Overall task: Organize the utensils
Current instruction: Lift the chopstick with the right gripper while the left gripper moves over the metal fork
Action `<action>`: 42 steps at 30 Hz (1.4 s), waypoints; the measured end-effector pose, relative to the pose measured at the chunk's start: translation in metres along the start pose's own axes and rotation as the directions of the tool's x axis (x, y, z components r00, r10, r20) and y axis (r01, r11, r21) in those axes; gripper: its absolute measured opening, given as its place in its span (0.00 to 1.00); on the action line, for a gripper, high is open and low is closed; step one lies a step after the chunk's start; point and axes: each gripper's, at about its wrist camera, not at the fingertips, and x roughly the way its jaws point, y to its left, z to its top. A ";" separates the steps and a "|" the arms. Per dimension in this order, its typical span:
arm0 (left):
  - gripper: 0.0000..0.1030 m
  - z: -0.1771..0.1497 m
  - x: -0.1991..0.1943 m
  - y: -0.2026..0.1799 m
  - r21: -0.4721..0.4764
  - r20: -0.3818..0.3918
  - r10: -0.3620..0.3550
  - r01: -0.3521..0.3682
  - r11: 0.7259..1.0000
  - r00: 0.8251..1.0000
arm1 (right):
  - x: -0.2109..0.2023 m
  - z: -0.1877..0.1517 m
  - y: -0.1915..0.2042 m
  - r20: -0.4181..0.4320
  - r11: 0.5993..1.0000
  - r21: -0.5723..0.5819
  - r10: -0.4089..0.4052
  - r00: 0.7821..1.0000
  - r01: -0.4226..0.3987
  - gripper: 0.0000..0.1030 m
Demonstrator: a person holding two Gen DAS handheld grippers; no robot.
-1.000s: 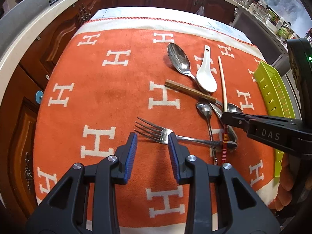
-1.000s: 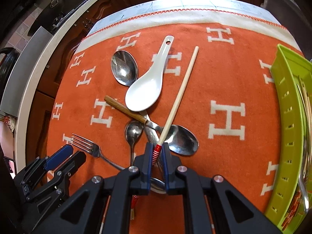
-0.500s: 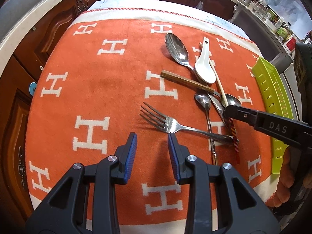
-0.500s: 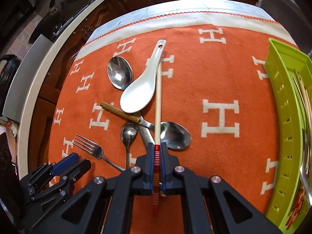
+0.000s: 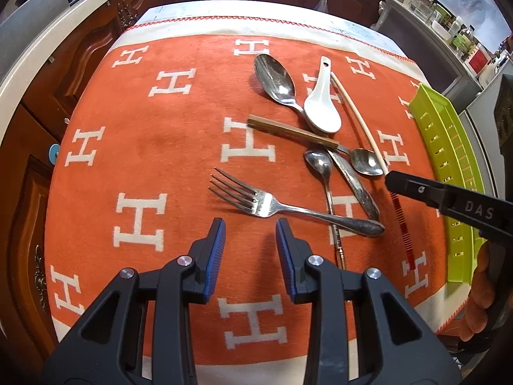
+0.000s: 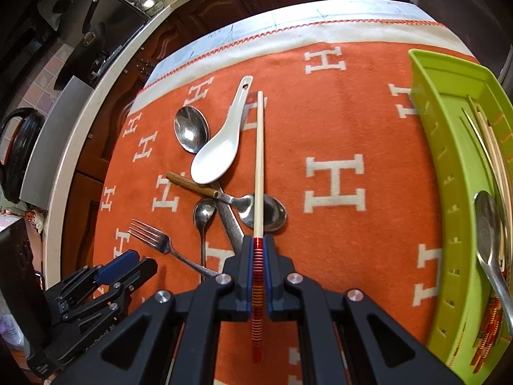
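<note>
My right gripper (image 6: 258,247) is shut on a cream chopstick with a red striped end (image 6: 259,166), held lifted over the pile; it also shows in the left wrist view (image 5: 359,122). My left gripper (image 5: 250,234) is open and empty, just short of a steel fork (image 5: 272,207). On the orange cloth lie a white ceramic spoon (image 5: 322,109), a large steel spoon (image 5: 275,78), a wooden-handled spoon (image 5: 295,132) and two smaller steel spoons (image 5: 320,166). A green tray (image 6: 455,192) at the right holds a spoon and chopsticks.
The orange cloth with white H marks (image 5: 160,166) covers the table. Dark wooden cabinets (image 5: 48,73) and a light counter edge stand to the left and behind. A kettle and pans (image 6: 19,147) sit on the counter at the far left.
My right gripper has lifted the chopstick and swung it from slanting to straight ahead. My left gripper has drawn back a little from the fork and stays open.
</note>
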 end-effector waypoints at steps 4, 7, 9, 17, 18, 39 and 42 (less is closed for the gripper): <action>0.28 0.000 0.000 -0.003 0.006 -0.005 0.005 -0.005 1.000 1.000 | -0.013 -0.002 -0.006 0.027 1.000 0.007 0.010 1.000 -0.010 0.05; 0.28 0.000 0.004 0.000 -0.015 -0.028 -0.014 0.014 1.000 1.000 | -0.026 -0.004 -0.010 0.052 1.000 0.012 0.013 0.999 -0.014 0.05; 0.28 0.000 0.007 0.003 -0.034 -0.042 -0.033 0.032 0.999 0.999 | -0.038 -0.005 -0.016 0.075 1.000 0.019 0.014 0.997 -0.015 0.05; 0.30 -0.001 0.015 0.004 -0.091 -0.069 -0.079 0.072 0.993 0.995 | -0.087 -0.008 -0.048 0.159 0.999 0.052 -0.020 0.987 0.012 0.04; 0.31 -0.001 0.015 0.003 -0.092 -0.071 -0.079 0.072 0.993 0.994 | -0.091 -0.009 -0.051 0.167 0.998 0.053 -0.026 0.986 0.018 0.04; 0.40 0.008 0.021 -0.010 -0.121 -0.098 -0.085 0.073 0.990 0.992 | -0.107 -0.017 -0.050 0.104 0.999 -0.020 0.047 0.993 -0.046 0.01; 0.45 0.012 0.024 -0.002 -0.182 -0.105 -0.139 0.119 0.976 0.985 | -0.087 -0.018 -0.043 0.049 0.998 -0.030 0.053 0.997 -0.052 0.03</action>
